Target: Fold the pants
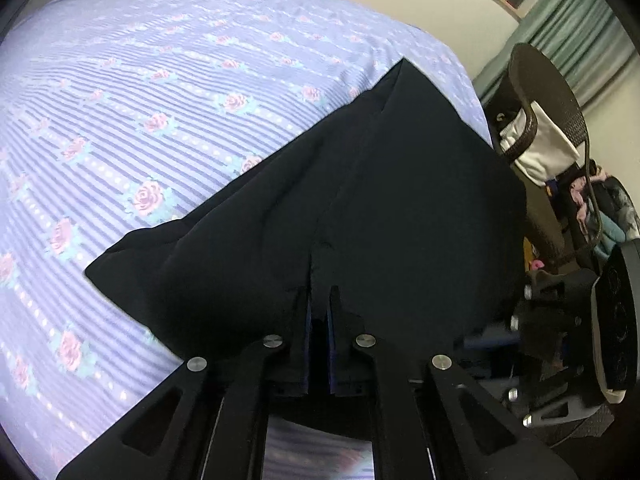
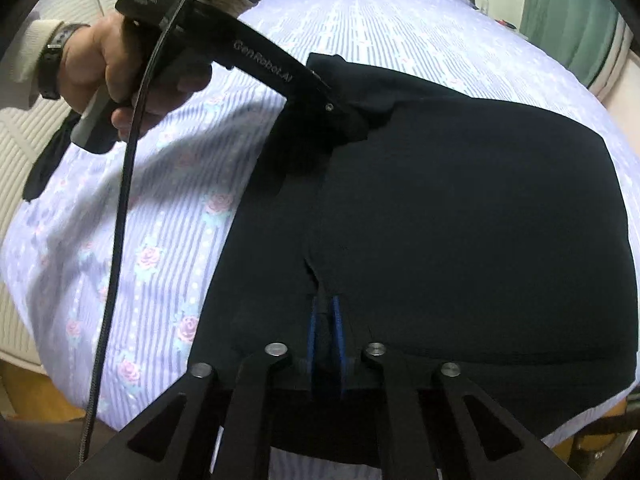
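Black pants [image 1: 380, 184] lie on a bed with a lilac striped, rose-patterned sheet [image 1: 140, 92]. My left gripper [image 1: 320, 296] is shut on a pinched edge of the pants, cloth bunched between its jaws. My right gripper [image 2: 325, 300] is shut on another edge of the same pants [image 2: 480, 220]. In the right wrist view the left gripper [image 2: 340, 116] shows from outside, held by a hand [image 2: 120, 68], gripping the pants' far left corner. The pants spread wide and mostly flat between the two grips.
A dark wicker chair [image 1: 552, 92] with white cloth stands right of the bed, with clutter below it. Green curtains [image 1: 580, 28] hang at the right. A cable [image 2: 116, 220] hangs from the left gripper. The bed's left edge shows a white quilted side [image 2: 16, 140].
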Demonstrator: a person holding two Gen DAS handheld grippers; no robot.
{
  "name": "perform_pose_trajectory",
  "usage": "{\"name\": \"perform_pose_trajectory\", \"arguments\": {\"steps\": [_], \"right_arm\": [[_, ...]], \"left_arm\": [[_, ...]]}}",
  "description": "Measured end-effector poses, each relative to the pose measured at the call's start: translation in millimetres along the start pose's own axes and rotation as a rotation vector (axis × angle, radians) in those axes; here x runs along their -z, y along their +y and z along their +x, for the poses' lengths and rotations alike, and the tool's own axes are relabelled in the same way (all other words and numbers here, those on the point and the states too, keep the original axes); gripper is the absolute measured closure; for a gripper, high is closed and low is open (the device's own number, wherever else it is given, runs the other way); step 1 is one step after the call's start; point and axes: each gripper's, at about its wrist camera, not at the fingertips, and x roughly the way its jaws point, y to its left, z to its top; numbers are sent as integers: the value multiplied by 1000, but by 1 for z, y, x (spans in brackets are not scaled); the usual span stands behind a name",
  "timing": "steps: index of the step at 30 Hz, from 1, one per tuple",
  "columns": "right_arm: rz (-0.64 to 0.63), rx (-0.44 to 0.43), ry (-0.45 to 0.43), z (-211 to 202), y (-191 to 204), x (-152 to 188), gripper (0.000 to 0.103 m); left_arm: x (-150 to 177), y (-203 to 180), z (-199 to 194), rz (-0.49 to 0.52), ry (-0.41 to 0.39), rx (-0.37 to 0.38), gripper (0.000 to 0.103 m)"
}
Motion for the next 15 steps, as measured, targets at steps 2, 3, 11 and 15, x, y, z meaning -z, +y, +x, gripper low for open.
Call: {"name": "perform_pose_trajectory", "arguments": {"steps": [2,3,11,15], "right_arm": [[6,-17,-17,-9,-7,-6,53],[7,-31,-30,-15,-11,-8,46],[-27,-144,-73,-75,-65,-20,27],[32,-114,-75,-89,-138,-33,22]], "left_arm": [[1,-9,-11,-23,-15,-40,83],[3,-13,-18,-40,-26,-64,78],[31,-42,-65,-273,-133,-249,34],[46,-46,-62,-416,-145,-361,32]]}}
